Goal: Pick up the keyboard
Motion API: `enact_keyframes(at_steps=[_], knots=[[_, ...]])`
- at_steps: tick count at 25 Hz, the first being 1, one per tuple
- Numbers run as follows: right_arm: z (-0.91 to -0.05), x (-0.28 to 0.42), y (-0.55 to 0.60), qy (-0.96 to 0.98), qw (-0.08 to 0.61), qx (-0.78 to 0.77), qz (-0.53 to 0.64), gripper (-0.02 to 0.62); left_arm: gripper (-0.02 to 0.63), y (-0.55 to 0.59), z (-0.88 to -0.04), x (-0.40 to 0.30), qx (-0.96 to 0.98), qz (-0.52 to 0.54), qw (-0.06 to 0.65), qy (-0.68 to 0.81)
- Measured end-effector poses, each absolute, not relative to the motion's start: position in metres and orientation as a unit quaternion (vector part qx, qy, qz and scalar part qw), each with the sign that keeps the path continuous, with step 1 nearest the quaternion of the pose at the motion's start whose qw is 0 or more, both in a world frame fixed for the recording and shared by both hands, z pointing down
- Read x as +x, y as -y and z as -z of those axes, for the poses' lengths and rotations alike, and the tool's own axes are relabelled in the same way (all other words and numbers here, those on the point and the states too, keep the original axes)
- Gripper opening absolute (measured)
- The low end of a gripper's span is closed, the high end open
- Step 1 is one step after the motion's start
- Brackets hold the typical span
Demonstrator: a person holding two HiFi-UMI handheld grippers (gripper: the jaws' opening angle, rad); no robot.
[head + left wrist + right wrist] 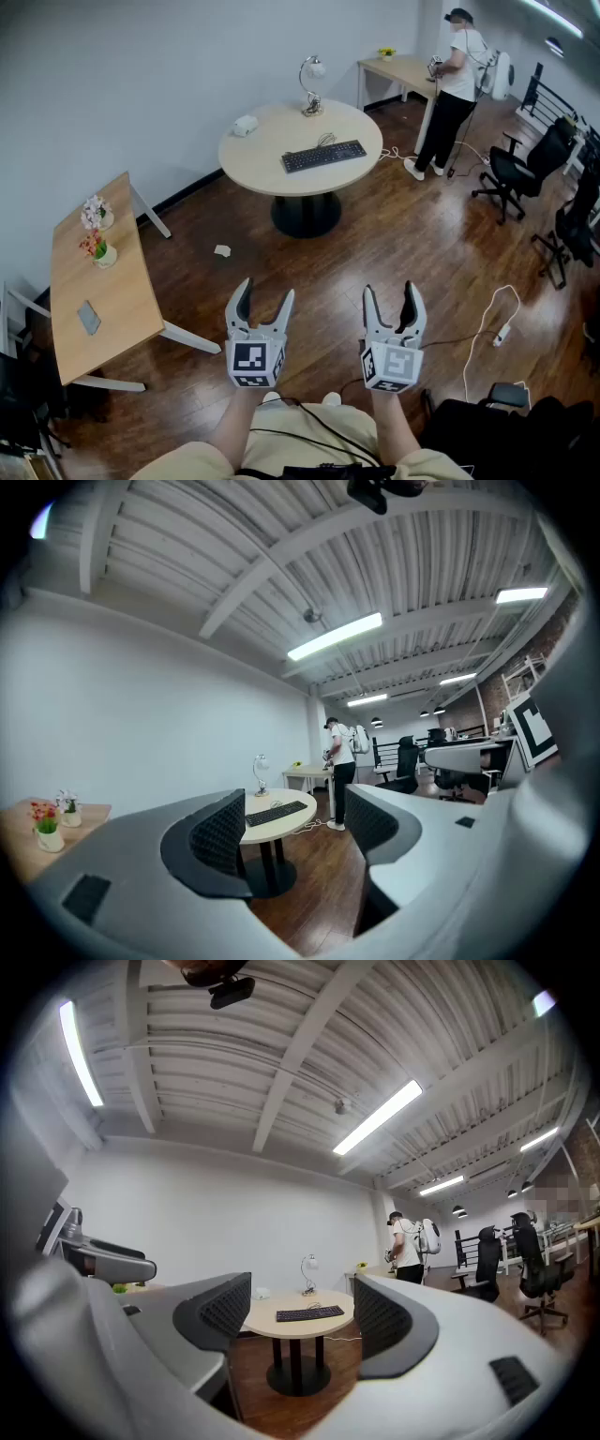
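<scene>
A black keyboard [323, 156] lies on a round light-wood table [258, 159] across the room; it also shows as the keyboard [277, 812] in the left gripper view and the keyboard [309, 1313] in the right gripper view. My left gripper [263, 302] and right gripper [394, 298] are held side by side over the wooden floor, far short of the table. Both stand open with nothing between the jaws. The left gripper [295, 827] and the right gripper [302, 1309] both point level toward the table.
A desk lamp [310, 84] and a small white object [245, 125] share the round table. A long wooden desk [117, 291] with flower pots stands at left. A person [453, 89] stands at a far desk; office chairs [525, 164] and a floor cable [487, 323] lie at right.
</scene>
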State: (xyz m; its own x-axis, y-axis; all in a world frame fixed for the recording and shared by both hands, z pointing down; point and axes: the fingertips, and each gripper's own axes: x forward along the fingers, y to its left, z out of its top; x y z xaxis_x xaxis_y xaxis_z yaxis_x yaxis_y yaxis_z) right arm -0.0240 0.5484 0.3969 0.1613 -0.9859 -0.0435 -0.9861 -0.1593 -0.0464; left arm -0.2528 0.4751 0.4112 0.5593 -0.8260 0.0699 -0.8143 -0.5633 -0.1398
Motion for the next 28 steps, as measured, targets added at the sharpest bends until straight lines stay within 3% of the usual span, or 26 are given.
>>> enact_keyframes(at_steps=[14, 22, 28], knots=[[-0.419, 0.007, -0.493, -0.669, 0.021, -0.742, 0.021, 0.355, 0.313, -0.435, -0.43, -0.2, -0.893, 0.093, 0.0, -0.441], [-0.418, 0.038, -0.395, -0.666, -0.014, -0.746, 0.022, 0.356, 0.313, -0.33, -0.429, -0.137, -0.919, 0.072, -0.008, -0.387], [-0.407, 0.016, -0.287, -0.699, -0.022, -0.715, 0.004, 0.355, 0.312, -0.234, -0.412, -0.142, -0.917, 0.051, 0.001, -0.395]])
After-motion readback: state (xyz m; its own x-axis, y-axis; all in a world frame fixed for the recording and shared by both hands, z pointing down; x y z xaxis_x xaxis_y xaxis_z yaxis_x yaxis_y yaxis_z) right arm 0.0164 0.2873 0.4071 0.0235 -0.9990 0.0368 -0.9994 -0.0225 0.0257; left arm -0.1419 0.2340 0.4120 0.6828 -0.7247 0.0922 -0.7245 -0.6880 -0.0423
